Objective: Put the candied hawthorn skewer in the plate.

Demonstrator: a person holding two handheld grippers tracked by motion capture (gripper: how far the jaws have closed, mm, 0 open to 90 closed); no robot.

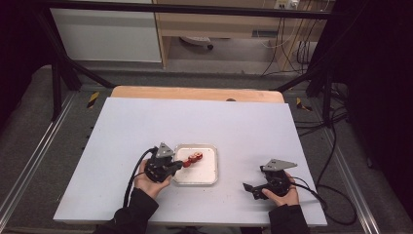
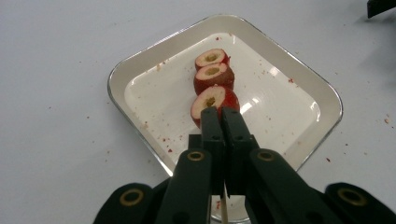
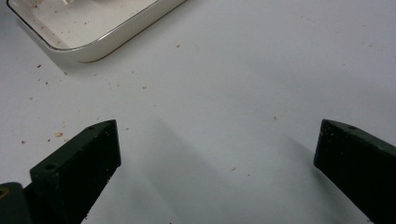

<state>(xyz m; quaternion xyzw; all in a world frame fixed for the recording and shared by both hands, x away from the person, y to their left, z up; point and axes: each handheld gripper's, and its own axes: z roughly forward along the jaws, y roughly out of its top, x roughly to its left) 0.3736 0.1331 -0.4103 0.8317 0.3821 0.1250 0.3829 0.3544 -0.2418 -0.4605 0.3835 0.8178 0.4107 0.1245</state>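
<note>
Left gripper (image 2: 219,114): jaws pressed together on a thin wooden skewer (image 2: 223,210), whose bare end shows beneath them in the left gripper view. Three red fruit pieces (image 2: 211,81) are threaded on it in a row, cut faces pale with a greenish centre. The row hangs just over, or rests on, the white tray (image 2: 327,100); contact cannot be told.

Right gripper (image 3: 217,154): jaws wide apart, nothing between them, held low over the bare counter (image 3: 261,60) to the tray's right, well apart from the fruit.

Step judged in hand: the loaded skewer being handled at the tray by its bare end.
- The skewer is best kept level, so the pieces are not slid off the far tip.
- The clamp should be kept firm; a thin stick can roll between flat pads.
- Any lowering should be done slowly and inside the rim, with the nearest piece kept off the jaw tips.
- The free gripper could be brought in to steady the tray wall if it shifts.

Count:
- skewer: one
- fruit pieces: three
- tray: one
- grippers: two
- red crumbs: many, scattered on tray and counter, not counted
</note>
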